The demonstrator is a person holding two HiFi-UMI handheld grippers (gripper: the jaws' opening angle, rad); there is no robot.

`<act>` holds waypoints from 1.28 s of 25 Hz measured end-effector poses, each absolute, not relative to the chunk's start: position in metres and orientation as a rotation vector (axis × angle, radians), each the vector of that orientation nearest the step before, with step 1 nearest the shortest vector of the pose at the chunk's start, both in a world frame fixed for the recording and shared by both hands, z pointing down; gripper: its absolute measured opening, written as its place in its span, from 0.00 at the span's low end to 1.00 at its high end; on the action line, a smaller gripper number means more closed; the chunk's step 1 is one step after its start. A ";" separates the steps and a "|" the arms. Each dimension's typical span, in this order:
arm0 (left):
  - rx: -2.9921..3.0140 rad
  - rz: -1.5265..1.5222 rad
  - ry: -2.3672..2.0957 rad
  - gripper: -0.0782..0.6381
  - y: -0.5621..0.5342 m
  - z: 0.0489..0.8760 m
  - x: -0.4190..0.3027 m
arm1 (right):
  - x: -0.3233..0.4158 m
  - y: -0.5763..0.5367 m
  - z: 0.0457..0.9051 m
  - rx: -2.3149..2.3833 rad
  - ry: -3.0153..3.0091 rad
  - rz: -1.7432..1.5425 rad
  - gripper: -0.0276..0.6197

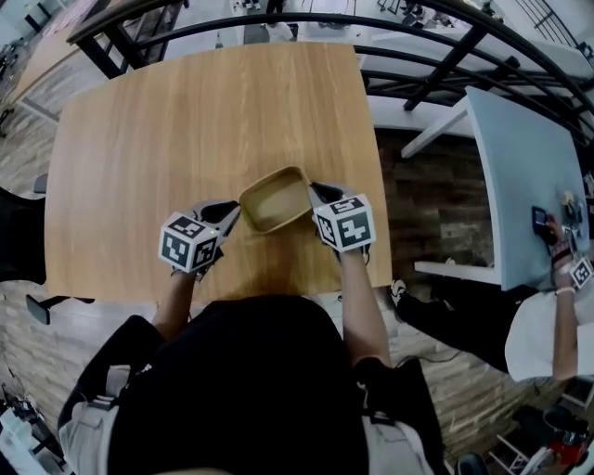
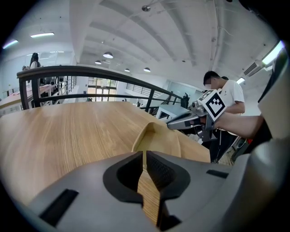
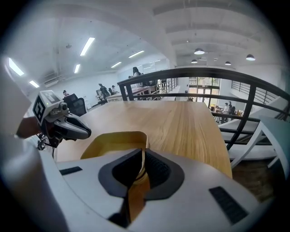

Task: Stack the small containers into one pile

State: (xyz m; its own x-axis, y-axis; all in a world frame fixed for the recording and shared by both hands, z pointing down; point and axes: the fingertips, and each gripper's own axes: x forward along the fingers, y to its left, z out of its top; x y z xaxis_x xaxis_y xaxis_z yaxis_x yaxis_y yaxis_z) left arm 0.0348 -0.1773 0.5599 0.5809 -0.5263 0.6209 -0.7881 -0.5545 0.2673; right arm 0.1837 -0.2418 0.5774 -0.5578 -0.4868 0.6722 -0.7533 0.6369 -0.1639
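Observation:
One tan, shallow rectangular container [image 1: 275, 199] sits on the wooden table [image 1: 186, 121] near its front edge, turned at a slant. My left gripper [image 1: 230, 215] is shut on its left rim, and my right gripper [image 1: 316, 193] is shut on its right rim. In the left gripper view the thin wall of the container [image 2: 156, 138] is pinched between the pads of the left gripper [image 2: 144, 156], with the right gripper [image 2: 188, 118] across the tub. In the right gripper view the right gripper [image 3: 142, 156] clamps the container [image 3: 115, 142], and the left gripper [image 3: 72, 129] is on the far side. I cannot tell whether other containers are nested inside.
A black railing [image 1: 390, 28] curves round the table's far and right sides. A white table [image 1: 520, 186] stands to the right, with a seated person [image 1: 548, 325] beside it. Another person [image 2: 224, 97] stands behind the right gripper. The table's front edge is just below the grippers.

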 end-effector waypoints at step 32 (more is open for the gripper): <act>2.420 0.500 -1.044 0.16 -0.194 0.518 0.057 | 0.197 -0.229 0.503 1.141 -2.517 0.656 0.09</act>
State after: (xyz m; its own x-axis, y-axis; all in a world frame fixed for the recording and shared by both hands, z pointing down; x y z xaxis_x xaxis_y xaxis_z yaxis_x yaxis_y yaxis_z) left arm 0.0565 -0.1939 0.5179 0.6467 -0.5835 0.4913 -0.7485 -0.6094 0.2615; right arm 0.1971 -0.2288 0.5032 -0.6397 -0.6271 0.4444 -0.7643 0.5804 -0.2811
